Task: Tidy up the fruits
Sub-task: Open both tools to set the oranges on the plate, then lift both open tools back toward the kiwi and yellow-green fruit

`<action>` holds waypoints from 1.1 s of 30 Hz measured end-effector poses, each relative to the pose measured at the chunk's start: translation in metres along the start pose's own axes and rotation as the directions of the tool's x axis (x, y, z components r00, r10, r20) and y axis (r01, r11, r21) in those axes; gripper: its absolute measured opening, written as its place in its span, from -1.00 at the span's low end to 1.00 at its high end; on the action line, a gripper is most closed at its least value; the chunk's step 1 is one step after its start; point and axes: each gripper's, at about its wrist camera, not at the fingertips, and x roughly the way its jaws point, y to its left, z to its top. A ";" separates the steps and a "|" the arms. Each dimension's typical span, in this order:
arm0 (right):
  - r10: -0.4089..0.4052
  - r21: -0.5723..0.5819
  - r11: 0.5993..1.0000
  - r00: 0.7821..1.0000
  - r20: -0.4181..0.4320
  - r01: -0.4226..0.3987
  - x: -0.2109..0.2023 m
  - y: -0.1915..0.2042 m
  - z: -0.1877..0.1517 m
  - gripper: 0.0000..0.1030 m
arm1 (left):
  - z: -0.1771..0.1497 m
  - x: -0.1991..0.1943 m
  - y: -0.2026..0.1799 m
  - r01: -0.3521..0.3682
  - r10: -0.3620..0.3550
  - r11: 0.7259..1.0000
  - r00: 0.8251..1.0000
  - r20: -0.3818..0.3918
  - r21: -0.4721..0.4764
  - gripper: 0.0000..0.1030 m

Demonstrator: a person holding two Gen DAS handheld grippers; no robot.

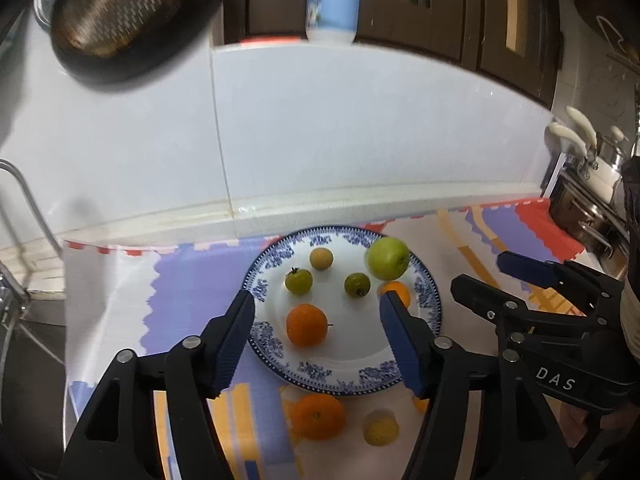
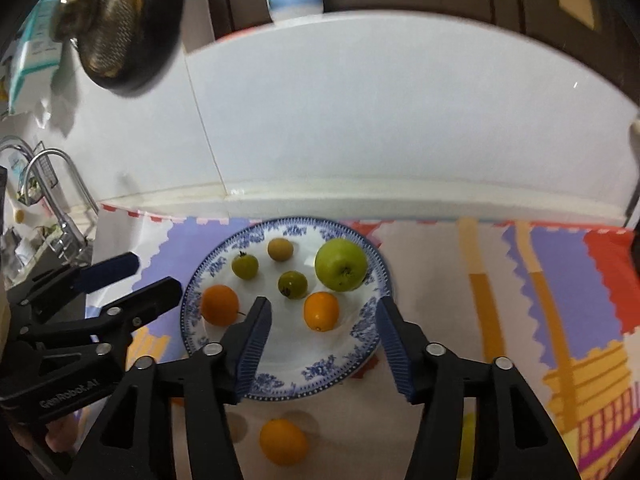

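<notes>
Two fruits sit off the plate (image 2: 362, 354) on the mat's near side, orange (image 2: 283, 441) and yellow fruit (image 1: 381, 427), both below and behind the wide-open, empty left gripper (image 1: 318, 342) and right gripper (image 2: 324, 342); orange nearer left.

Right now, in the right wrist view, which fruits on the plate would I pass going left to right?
Orange → small green fruit → tan round fruit → orange oval fruit → big green apple.
</notes>
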 end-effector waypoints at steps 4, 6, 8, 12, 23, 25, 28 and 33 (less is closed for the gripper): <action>-0.030 -0.012 0.999 0.998 0.050 0.031 -0.028 0.001 -0.001 0.37 | -0.004 -0.027 -0.003 -0.016 0.017 1.000 0.999 0.038 -0.005 0.39; -0.039 -0.008 0.999 0.997 0.070 0.040 -0.040 0.000 -0.003 0.42 | -0.006 -0.036 -0.005 -0.023 0.024 1.000 0.999 0.046 -0.009 0.41; -0.051 0.001 0.999 0.995 0.086 0.051 -0.051 -0.002 -0.006 0.45 | -0.011 -0.046 -0.008 -0.024 0.024 1.000 0.998 0.052 -0.010 0.45; -0.080 0.012 0.997 0.990 0.115 0.079 -0.070 -0.004 -0.014 0.51 | -0.020 -0.062 -0.013 -0.044 0.046 0.999 0.997 0.068 -0.020 0.58; -0.134 0.064 0.990 0.975 0.176 0.125 -0.108 -0.009 -0.038 0.59 | -0.043 -0.096 -0.019 -0.106 0.111 0.993 0.988 0.108 -0.050 0.69; -0.141 0.074 0.989 0.973 0.182 0.130 -0.112 -0.011 -0.044 0.59 | -0.050 -0.099 -0.022 -0.116 0.123 0.991 0.986 0.112 -0.066 0.70; -0.155 0.096 0.986 0.971 0.181 0.140 -0.117 -0.017 -0.054 0.59 | -0.060 -0.099 -0.026 -0.126 0.134 0.989 0.985 0.110 -0.075 0.70; -0.174 0.120 0.980 0.973 0.155 0.156 -0.118 -0.030 -0.069 0.59 | -0.077 -0.095 -0.040 -0.129 0.132 0.991 0.987 0.095 -0.034 0.70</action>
